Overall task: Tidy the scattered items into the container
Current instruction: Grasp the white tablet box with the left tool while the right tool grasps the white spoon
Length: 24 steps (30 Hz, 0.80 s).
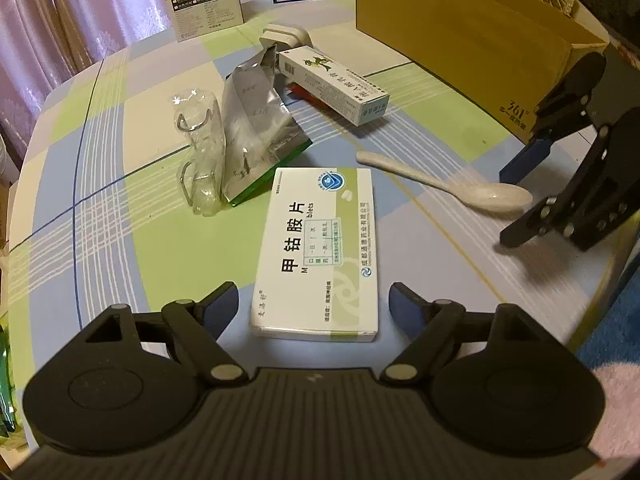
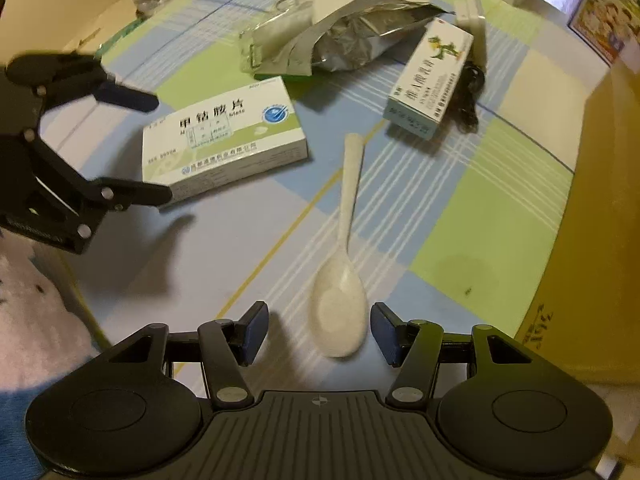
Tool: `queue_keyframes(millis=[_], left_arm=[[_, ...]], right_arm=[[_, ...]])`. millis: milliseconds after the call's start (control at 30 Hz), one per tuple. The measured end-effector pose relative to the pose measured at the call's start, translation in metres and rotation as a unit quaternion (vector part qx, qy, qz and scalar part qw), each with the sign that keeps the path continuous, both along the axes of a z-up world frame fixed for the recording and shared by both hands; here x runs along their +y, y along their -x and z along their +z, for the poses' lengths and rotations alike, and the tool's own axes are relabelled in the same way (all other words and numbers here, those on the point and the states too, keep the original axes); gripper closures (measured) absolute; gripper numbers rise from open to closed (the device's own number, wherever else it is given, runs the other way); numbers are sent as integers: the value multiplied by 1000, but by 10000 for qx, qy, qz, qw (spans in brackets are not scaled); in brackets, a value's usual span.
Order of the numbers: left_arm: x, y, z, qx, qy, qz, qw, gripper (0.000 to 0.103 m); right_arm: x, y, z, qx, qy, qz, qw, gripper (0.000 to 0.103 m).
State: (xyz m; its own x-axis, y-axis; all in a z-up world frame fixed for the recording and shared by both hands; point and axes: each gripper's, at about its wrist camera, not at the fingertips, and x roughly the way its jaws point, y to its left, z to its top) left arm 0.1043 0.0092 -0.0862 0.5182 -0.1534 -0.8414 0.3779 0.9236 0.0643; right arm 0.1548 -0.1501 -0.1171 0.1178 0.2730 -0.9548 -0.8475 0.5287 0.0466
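With both hand-held grippers released, the right hand-held gripper (image 2: pixel 318 332) straddling the smooth white plastic spoon (image 2: pixel 345 280) on the checked worktop (image 2: pixel 480 216) and the left hand-held gripper (image 1: pixel 314 300) the flat white-and-green medicine box (image 1: pixel 320 248), either item could be nudged aside or squeezed out on closing.

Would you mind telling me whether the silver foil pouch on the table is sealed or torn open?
Torn open: the silver foil pouch gapes at one end, showing its crinkled inner lining.

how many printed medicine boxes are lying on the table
2. The wide white-and-green flat carton lies near the left gripper; the slim white-and-teal tube carton lies farther back, beside the silver foil pouch. Others may be hidden.
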Motion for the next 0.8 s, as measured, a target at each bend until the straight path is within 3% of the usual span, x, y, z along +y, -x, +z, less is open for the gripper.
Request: queue_keyframes(millis=[267,433,800], left_arm=[[-2,-5,-3,24,24,-18,10000,22],[-4,-12,-6,39,71,-21,10000,22],[-13,-30,-7,115,139,-127,9998,22]], right_arm=[[-4,-9,-3,-65,-127,-168,9998,51],[-5,-8,-1,-159,-172,-214,9995,74],[-10,-7,4,-34,-325,-378,9988,75]])
